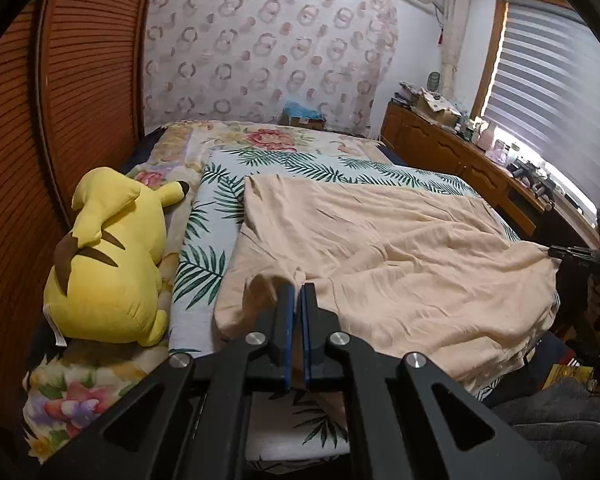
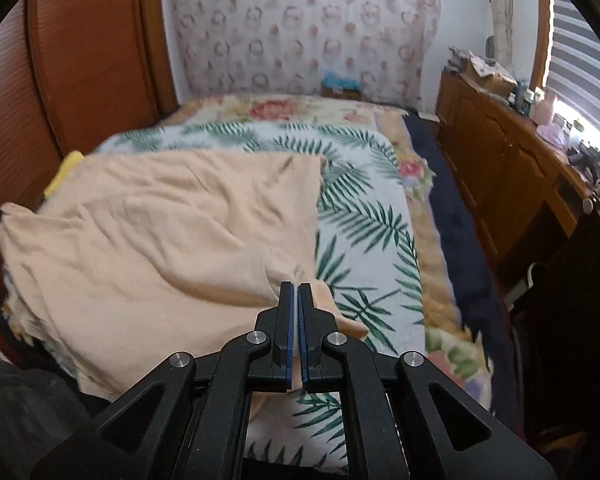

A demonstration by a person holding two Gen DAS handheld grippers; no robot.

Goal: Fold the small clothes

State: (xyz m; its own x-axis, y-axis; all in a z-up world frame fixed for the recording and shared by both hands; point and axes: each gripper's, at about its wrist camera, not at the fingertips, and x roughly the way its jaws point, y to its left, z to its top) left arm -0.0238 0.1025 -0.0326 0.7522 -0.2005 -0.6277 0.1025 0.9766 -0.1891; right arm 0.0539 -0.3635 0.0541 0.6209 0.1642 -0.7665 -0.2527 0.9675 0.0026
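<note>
peach garment point(image 1: 380, 256), spread wrinkled on bed

Both grippers are clamped down right now; the left gripper point(image 1: 297, 286) has its two blue-lined fingers point(image 1: 287, 320) nearly pressed together, a thin fold of the peach cloth point(image 1: 380, 248) pinched between them; it points forward and slightly down. The right gripper point(image 2: 294, 285) looks the same; fingers point(image 2: 306, 320) almost touching, with cloth showing in the slit; the view is a bit blurry. The far gripper shows at the right edge of the left camera, also on the cloth's edge.
</note>
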